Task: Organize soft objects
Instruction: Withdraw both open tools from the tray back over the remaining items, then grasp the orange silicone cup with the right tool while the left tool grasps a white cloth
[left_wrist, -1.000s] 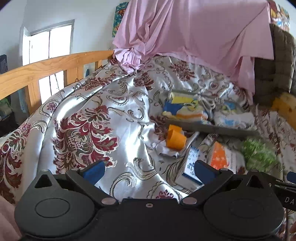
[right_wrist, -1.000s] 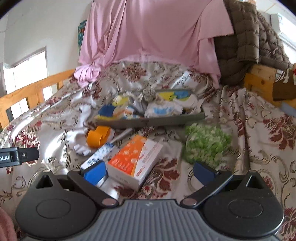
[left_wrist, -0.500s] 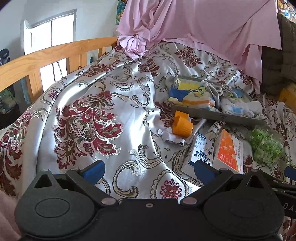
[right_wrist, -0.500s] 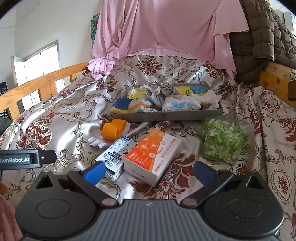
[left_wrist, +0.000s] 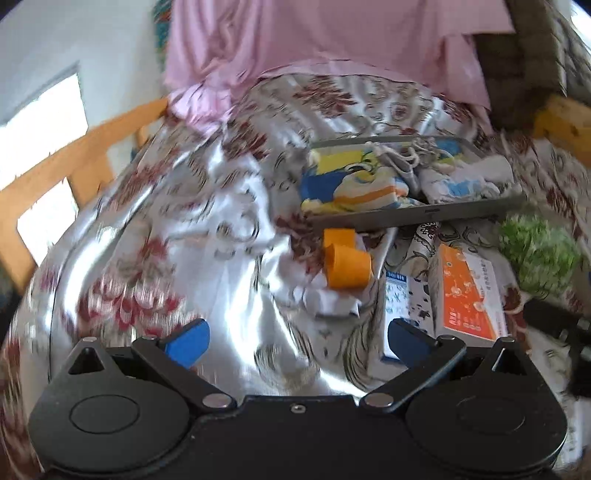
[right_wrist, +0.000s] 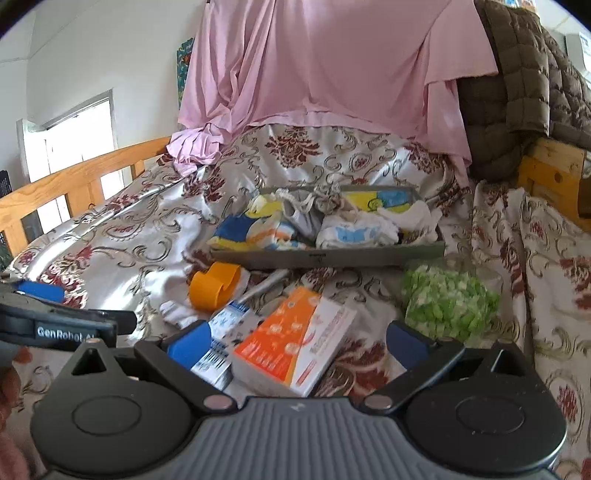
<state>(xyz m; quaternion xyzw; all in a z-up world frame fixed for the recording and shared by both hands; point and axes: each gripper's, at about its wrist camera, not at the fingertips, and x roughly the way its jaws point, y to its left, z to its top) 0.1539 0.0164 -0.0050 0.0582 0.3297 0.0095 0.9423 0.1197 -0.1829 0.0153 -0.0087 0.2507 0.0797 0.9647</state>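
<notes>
Left gripper (left_wrist: 295, 338): tongs spread wide, nothing between the blue pads, held above the shiny floral bedspread (left_wrist: 207, 229); this view is blurred.
Right gripper (right_wrist: 295, 338): tongs spread wide, empty, held low above the 2 boxes near the bed's near edge.
Grey tray (right_wrist: 325, 256): lies mid-bed, below the pink sheet (right_wrist: 332, 62) draped at the far end; its long front wall faces the cameras.
Soft items in tray: folded cloths, a blue-yellow-orange one (right_wrist: 258, 229) at the tray's left end spilling over the rim, a white-and-blue one (right_wrist: 354, 232) toward the middle, a grey drawstring pouch (right_wrist: 306, 210) between them.
White sock (right_wrist: 177, 312): on the bedspread in front of the tray's left corner, outside it, touching the orange cup.
Orange cup (right_wrist: 212, 286): on its side, just in front of the tray's left end.
Orange-and-white box (right_wrist: 295, 343): flat on the bedspread, between the right gripper's fingers in its view.
Blue-and-white box (right_wrist: 225, 339): just beside the orange box, on its left.
Bag of green pieces (right_wrist: 447, 302): in front of the tray's right corner.
Wooden rail (right_wrist: 74, 188): runs along the bed's left edge.
</notes>
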